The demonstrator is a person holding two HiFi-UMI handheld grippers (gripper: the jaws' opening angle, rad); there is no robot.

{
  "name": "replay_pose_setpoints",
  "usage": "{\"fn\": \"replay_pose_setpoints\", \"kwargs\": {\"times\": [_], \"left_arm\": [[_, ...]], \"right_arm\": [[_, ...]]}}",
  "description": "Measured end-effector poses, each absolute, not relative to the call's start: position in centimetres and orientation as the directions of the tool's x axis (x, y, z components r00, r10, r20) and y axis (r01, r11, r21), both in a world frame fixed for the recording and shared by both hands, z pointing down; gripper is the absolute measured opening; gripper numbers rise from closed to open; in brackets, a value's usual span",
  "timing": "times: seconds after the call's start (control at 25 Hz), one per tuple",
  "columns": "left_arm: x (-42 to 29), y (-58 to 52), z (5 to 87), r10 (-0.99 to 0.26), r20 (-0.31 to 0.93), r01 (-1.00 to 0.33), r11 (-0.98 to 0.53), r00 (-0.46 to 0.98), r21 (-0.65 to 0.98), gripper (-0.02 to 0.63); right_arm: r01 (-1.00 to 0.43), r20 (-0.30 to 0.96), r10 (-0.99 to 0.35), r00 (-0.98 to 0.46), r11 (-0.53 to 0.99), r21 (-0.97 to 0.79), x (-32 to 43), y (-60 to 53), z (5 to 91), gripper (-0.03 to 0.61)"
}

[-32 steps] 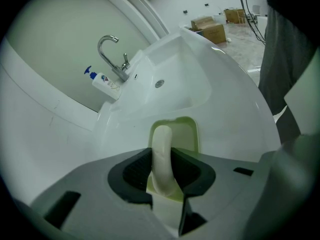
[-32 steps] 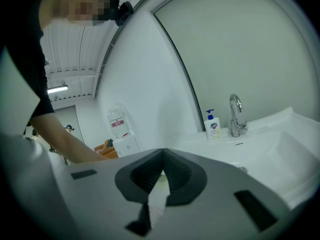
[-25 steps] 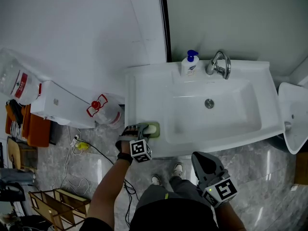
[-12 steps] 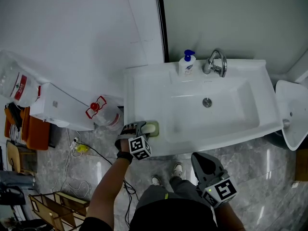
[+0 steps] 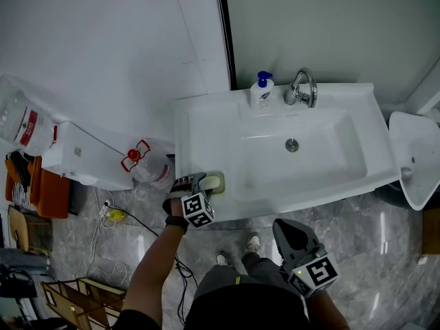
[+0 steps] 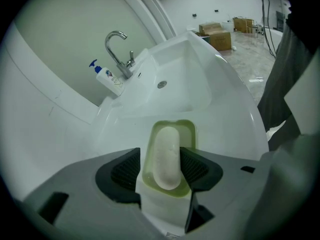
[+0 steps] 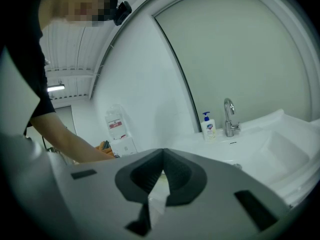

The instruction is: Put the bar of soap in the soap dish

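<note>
The sink [image 5: 206, 133] is carrying the soap dish [image 6: 189, 129] on its front-left corner. The right gripper [image 7: 161, 176] is hanging closed, empty. The left gripper [image 6: 161, 164] has just been opening; its jaws are straddling, not clamping, the bar of soap [image 6: 167, 149] lying in that dish.

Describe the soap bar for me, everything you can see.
The bar of soap is a pale cream, smooth, rounded oblong lying flat in the green soap dish on the sink's rim. It sits between the left tool's jaws, which have just been opening; a gap shows at one pad, the other stands close.
</note>
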State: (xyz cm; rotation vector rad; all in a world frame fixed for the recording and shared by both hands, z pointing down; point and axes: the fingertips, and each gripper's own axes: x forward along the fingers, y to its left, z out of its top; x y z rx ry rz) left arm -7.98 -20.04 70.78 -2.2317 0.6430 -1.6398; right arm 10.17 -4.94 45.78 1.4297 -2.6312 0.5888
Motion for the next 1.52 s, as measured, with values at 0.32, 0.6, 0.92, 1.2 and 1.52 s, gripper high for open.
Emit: {"fn": "replay_pose_setpoints", "kwargs": {"times": [0.32, 0.6, 0.92, 1.2, 1.52], "left_arm": [[-8.0, -19.3, 70.2, -0.520, 0.818, -0.179, -0.854, 0.245, -0.488, 0.255], [-8.2, -19.1, 70.1, -0.523, 0.818, -0.191, -0.851, 0.239, -0.489, 0.264], [-8.3, -19.1, 70.1, -0.514, 0.825, -0.203, -0.856, 0.233, -0.476, 0.261], [-8.5, -18.8, 69.6, -0.517, 0.820, -0.218, -0.854, 0.245, -0.473, 0.258], [-9.0, -18.8, 69.3, -0.525, 0.817, -0.239, -0.847, 0.239, -0.475, 0.235]], "right_arm": [[-0.821, 0.248, -0.790, -0.561, 0.493, -0.286, 10.3, -4.1, 45.3, 0.011], [-0.824, 0.233, -0.796, -0.558, 0.498, -0.271, 10.9, -3.9, 45.5, 0.011], [-0.819, 0.243, -0.788, -0.566, 0.504, -0.274, 11.0, -4.0, 45.3, 0.011], [-0.810, 0.211, -0.789, -0.577, 0.520, -0.270, 10.9, -4.6, 45.4, 0.011], [-0.799, 0.210, -0.777, -0.594, 0.537, -0.271, 10.4, -5.0, 45.6, 0.011]]}}
